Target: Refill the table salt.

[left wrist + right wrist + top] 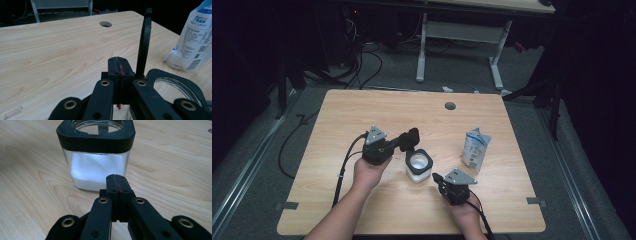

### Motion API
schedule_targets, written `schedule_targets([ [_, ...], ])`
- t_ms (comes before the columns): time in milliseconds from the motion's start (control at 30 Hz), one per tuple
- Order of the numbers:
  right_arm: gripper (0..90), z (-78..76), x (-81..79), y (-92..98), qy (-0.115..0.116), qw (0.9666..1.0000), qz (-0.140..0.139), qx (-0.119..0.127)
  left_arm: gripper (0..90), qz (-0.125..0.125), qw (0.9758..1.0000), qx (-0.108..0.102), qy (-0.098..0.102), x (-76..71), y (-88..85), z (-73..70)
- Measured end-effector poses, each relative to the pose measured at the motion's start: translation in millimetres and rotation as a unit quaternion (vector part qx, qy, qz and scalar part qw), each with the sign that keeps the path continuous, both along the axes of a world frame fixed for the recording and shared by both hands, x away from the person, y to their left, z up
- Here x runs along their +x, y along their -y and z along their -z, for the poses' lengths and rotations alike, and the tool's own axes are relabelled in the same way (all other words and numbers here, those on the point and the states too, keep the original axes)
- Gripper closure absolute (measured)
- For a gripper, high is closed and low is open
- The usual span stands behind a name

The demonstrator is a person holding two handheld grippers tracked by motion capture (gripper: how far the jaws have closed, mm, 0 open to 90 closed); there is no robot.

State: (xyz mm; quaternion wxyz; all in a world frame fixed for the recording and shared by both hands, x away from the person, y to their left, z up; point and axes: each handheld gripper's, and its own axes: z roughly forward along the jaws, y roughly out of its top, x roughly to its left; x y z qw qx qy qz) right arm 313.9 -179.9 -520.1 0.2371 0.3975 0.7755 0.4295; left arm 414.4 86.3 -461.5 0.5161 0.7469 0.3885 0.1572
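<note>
Both tongs pinched tight, nothing held. Left tongs (412, 138) just above jar (418, 165), lid flipped up. Right tongs (437, 177) beside jar. Pouch (475, 148) upright on counter (362, 115).

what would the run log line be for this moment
left gripper: shut, by raised lid | right gripper: shut, empty, facing jar | jar: open, white powder inside | pouch: upright right of jar

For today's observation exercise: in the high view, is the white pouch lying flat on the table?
No: the white pouch stands upright on the table, to the right of the open jar.
</note>
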Motion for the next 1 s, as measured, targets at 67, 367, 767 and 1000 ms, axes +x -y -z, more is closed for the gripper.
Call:
schedule_targets([
  [67, 90.0, 0.0, 0.4, -1.8, 0.001, 1.0000, 0.000, 0.000, 90.0, -0.001, 1.0000, -0.002, 0.001, -0.3, -0.3, -0.7],
  [367, 90.0, 0.9, 2.2, -6.8, 0.003, 1.0000, -0.003, -0.001, 90.0, 0.003, 1.0000, -0.006, 0.003, -3.0, 0.5, -1.5],
  [767, 89.9, 2.0, 3.8, -12.0, 0.003, 1.0000, -0.004, -0.004, 90.0, 0.017, 0.9998, -0.004, 0.012, -13.2, 5.3, -2.0],
  [1000, 89.9, 2.4, 3.9, -12.2, 0.003, 1.0000, -0.003, -0.004, 90.0, 0.033, 0.9990, 0.009, 0.029, -24.6, 12.3, -3.9],
])
